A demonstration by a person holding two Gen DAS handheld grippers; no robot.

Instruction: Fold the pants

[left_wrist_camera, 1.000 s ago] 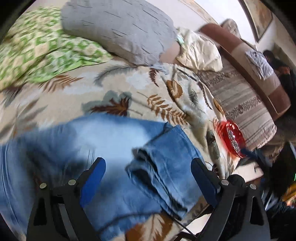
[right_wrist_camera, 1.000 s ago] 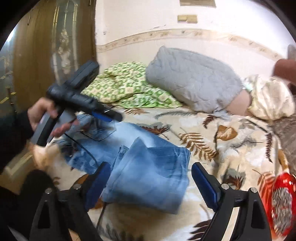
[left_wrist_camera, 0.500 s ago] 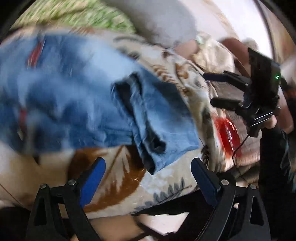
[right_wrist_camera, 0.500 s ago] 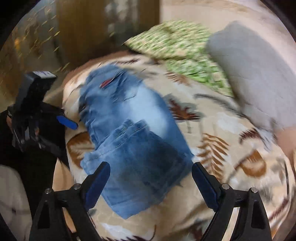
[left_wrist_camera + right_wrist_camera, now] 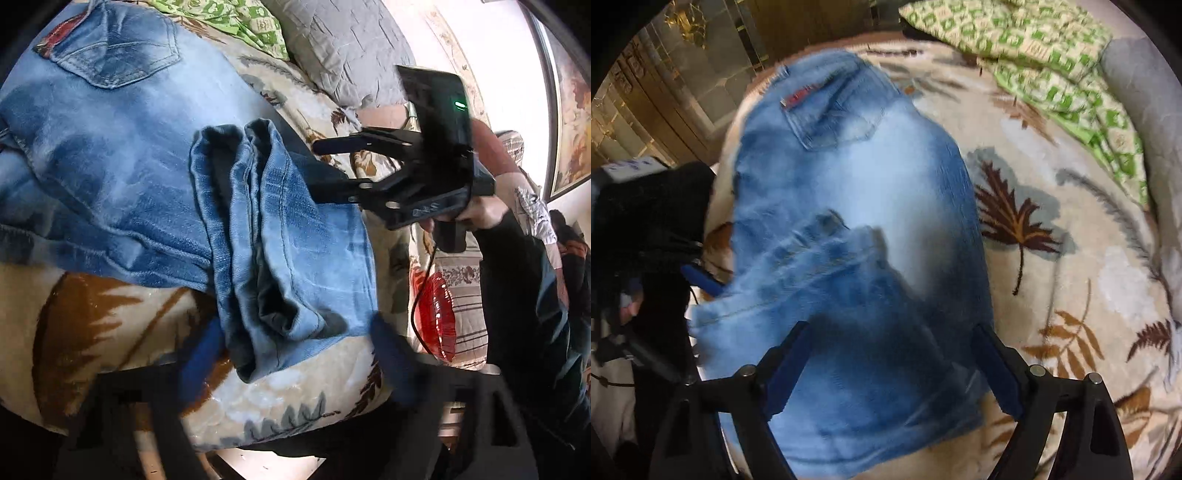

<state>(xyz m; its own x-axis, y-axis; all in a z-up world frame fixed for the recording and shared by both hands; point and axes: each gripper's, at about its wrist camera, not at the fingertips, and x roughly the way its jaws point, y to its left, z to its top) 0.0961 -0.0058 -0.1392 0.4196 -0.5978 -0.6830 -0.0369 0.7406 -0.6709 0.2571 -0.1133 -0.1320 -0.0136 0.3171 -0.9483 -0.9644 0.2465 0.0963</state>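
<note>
Blue jeans (image 5: pixel 122 155) lie on a leaf-patterned blanket (image 5: pixel 122 325), the leg ends (image 5: pixel 280 258) folded over the seat part. The back pocket (image 5: pixel 118 51) shows at the far end. My left gripper (image 5: pixel 295 354) is open, its jaws either side of the folded legs' near edge at the bed's side. My right gripper (image 5: pixel 894 373) is open low over the folded legs (image 5: pixel 871 332); it also shows in the left wrist view (image 5: pixel 317 168), above the far side of the fold. The jeans' seat (image 5: pixel 857 155) lies beyond.
A green patterned pillow (image 5: pixel 1052 62) and a grey quilted pillow (image 5: pixel 347 48) lie at the head of the bed. A red shiny object (image 5: pixel 434 314) sits beside the bed. A striped sofa (image 5: pixel 465 288) stands behind it. A wooden wardrobe (image 5: pixel 665 74) is at left.
Both grippers have swung down and closer to the jeans. My right gripper now hovers over the folded legs, and my left sits at their near edge.
</note>
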